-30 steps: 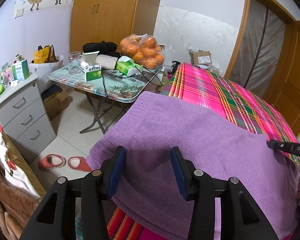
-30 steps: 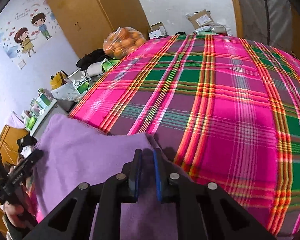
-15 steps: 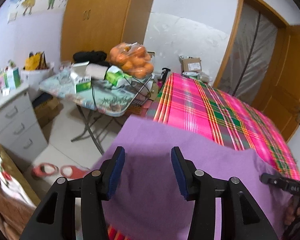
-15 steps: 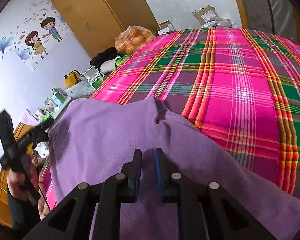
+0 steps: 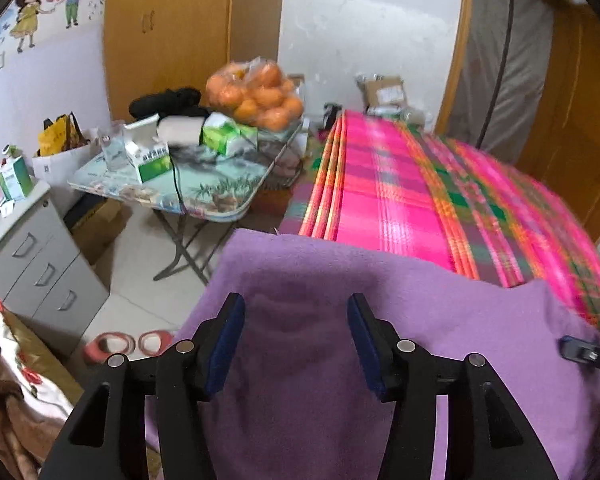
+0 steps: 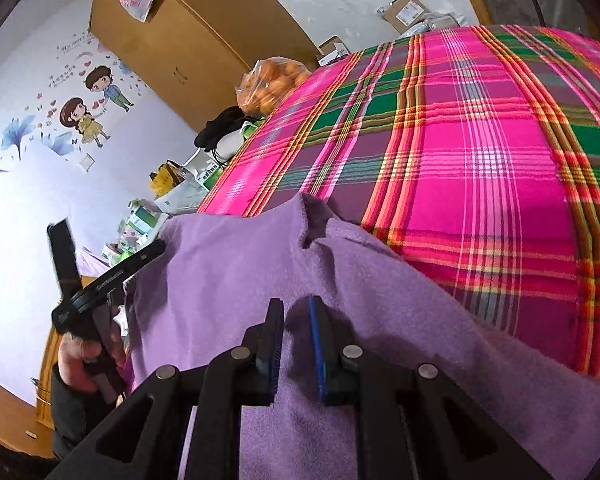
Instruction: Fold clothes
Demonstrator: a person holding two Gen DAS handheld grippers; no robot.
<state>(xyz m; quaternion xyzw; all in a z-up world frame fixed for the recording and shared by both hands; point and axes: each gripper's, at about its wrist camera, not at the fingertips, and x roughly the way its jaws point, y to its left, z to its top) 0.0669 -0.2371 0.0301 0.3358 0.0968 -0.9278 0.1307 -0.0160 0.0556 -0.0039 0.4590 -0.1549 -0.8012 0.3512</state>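
1. Left tongs (image 5: 296, 304): I read the jaws as released and opening. The blue pads (image 5: 228, 340) stand wide apart. The purple cloth (image 5: 440, 320) lies under and between them, and neither pad presses on it.

2. Right tongs (image 6: 295, 300): the jaws stand close together with a narrow slot between them. The cloth fills the view beneath and behind the slot. I cannot tell whether the pads pinch a fold or only hover over it.

3. Cloth position: it lies on the near end of the bed (image 6: 480, 140), spread over the pink and green plaid cover. Its left part hangs past the left edge of the bed, over the floor. In the right wrist view, its far edge rises to a small peak with a notch beside it. The plaid beyond that edge is bare.

4. In the right wrist view, a hand (image 6: 80, 360) grips the left tongs at the cloth's left edge. In the left wrist view, the tip of the right tongs shows at the cloth's right side.

5. Surroundings, left of the bed:
- a folding table (image 5: 220, 188) with boxes and a bag of oranges (image 5: 260, 92);
- a grey drawer unit (image 5: 40, 264) nearer;
- red slippers (image 5: 128, 342) on the floor;
- a wardrobe (image 5: 168, 28) at the far wall.
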